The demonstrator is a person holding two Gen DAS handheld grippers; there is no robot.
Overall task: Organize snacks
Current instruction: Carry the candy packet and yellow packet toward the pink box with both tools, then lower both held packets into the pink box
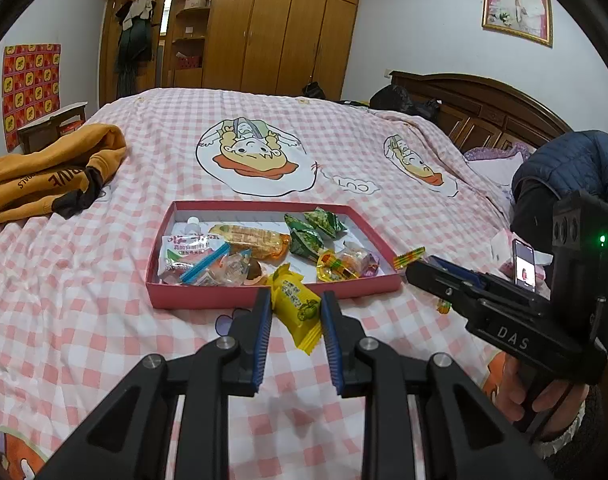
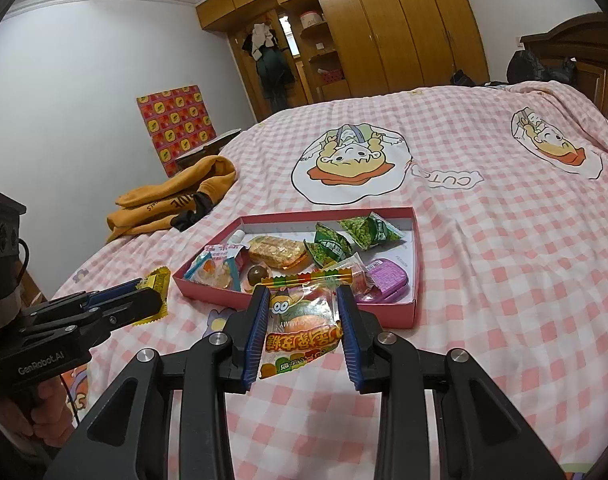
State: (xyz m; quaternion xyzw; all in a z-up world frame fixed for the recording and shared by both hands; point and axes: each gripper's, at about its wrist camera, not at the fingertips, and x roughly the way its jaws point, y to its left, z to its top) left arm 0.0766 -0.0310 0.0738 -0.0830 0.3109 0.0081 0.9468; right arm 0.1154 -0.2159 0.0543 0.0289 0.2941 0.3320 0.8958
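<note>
Yellow snack packet (image 1: 294,308) lies between the spread left gripper (image 1: 296,312); right gripper (image 2: 302,312) clamps an orange gummy bag (image 2: 302,328).

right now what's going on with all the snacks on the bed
A person is sorting snacks into a red box on the checked bedspread, holding a gripper in each hand. The left gripper has its fingers either side of a yellow snack packet just in front of the box. The right gripper has an orange gummy packet between its fingers at the box's near edge. Whether either grip has closed is unclear. Several snacks already lie inside the box.
</note>
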